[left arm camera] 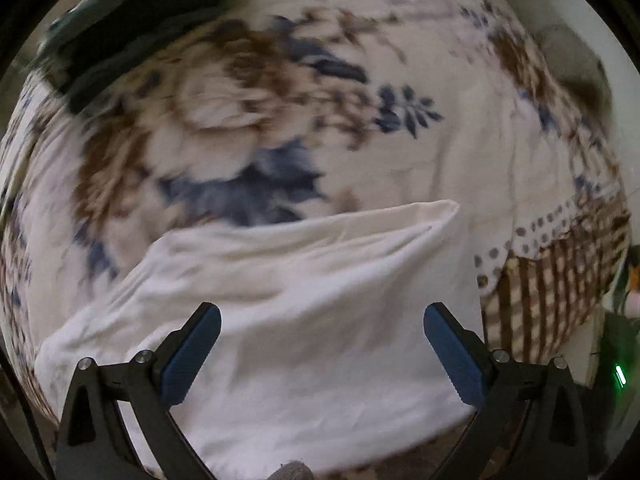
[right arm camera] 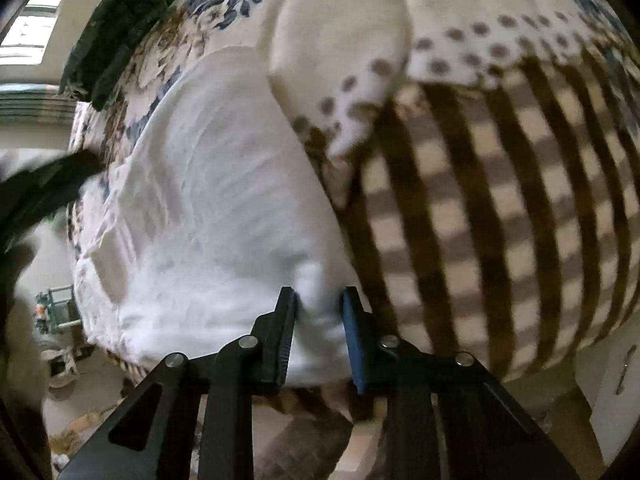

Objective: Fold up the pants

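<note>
The white pants (left arm camera: 304,312) lie folded on a floral bedspread (left arm camera: 280,92) and fill the lower half of the left wrist view. My left gripper (left arm camera: 322,316) is open, its blue-padded fingers spread wide just above the pants, holding nothing. In the right wrist view the pants (right arm camera: 208,200) lie at the bed's near edge. My right gripper (right arm camera: 319,294) is closed on a bunched corner of the white fabric, which sits pinched between the two fingers.
A dark green garment (left arm camera: 132,28) lies at the far left of the bed and shows in the right wrist view (right arm camera: 120,24). A brown checked blanket (right arm camera: 500,220) hangs over the bed's right side. The floor (right arm camera: 312,440) lies below the bed edge.
</note>
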Action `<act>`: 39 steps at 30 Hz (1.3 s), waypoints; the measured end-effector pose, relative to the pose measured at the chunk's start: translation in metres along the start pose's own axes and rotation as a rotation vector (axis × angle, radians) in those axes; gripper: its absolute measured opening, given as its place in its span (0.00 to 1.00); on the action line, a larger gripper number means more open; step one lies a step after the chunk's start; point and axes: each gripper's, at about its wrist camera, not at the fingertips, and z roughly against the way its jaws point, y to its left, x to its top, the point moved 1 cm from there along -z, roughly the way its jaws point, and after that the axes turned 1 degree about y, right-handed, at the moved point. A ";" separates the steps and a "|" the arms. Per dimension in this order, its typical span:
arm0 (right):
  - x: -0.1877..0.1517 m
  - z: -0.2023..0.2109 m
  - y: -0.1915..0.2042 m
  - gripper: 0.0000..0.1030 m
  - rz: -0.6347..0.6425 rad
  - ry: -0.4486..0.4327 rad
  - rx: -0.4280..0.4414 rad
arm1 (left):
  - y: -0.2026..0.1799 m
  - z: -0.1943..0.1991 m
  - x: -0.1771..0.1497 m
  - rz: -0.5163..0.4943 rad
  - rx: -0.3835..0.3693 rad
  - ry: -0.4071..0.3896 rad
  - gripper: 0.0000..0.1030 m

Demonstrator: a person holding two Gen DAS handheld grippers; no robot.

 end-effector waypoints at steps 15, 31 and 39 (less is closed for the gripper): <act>0.028 0.047 0.029 0.43 0.057 -0.037 0.037 | 0.089 0.021 -0.009 0.205 0.027 -0.069 1.00; 0.080 -0.031 0.126 0.43 0.228 0.062 -0.077 | 0.192 -0.046 -0.087 0.425 -0.088 -0.030 0.30; 0.050 -0.032 0.157 0.43 0.271 0.112 -0.018 | 0.222 -0.028 -0.104 0.542 -0.193 -0.030 0.40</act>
